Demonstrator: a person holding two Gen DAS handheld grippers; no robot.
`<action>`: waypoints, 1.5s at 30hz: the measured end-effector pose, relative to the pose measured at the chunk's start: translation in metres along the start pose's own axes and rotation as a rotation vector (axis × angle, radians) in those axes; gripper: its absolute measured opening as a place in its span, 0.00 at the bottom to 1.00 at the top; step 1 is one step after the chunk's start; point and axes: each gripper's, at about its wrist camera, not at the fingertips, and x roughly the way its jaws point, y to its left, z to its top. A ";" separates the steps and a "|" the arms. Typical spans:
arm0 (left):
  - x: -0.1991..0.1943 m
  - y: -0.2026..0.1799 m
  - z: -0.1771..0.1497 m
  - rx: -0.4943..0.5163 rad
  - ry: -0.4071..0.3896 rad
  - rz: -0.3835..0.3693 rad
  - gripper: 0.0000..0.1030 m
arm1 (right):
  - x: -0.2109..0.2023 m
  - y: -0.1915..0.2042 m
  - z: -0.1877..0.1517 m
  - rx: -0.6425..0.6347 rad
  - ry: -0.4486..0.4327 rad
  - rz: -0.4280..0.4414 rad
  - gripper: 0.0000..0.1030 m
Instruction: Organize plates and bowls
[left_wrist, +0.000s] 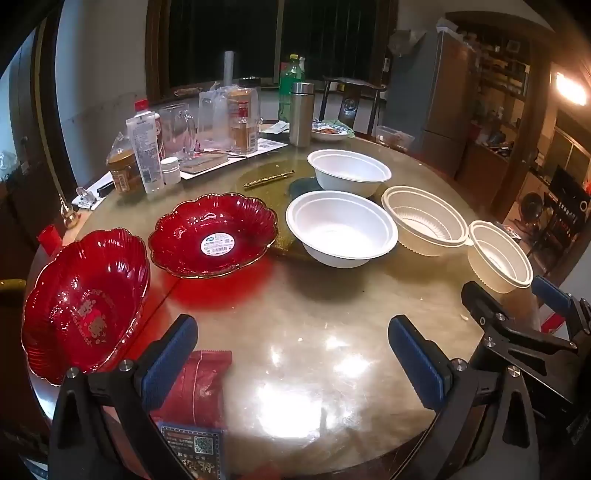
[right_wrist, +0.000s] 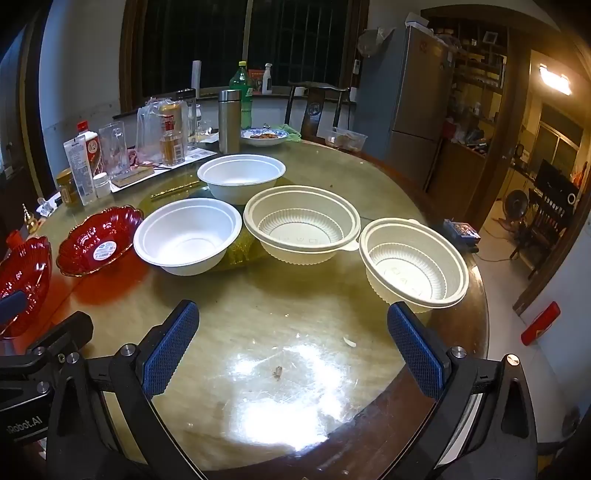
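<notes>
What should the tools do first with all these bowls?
Probably move the right tool forward to the nearest ribbed cream bowl and grip its rim. Both tools are open and empty, and a matching ribbed bowl beside it looks ready for stacking.

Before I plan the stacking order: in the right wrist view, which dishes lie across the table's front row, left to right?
Red plate at the edge → red plate with sticker → smooth white bowl → ribbed cream bowl → second ribbed cream bowl.
</notes>
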 end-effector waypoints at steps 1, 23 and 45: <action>-0.001 0.000 0.000 0.002 -0.009 0.005 1.00 | 0.000 -0.001 0.000 0.013 -0.003 0.005 1.00; -0.011 0.010 0.002 -0.009 -0.065 0.067 1.00 | 0.000 0.012 0.010 -0.016 0.001 0.003 1.00; -0.010 0.008 0.001 -0.028 -0.056 0.056 1.00 | 0.006 0.001 0.007 0.031 0.027 0.019 1.00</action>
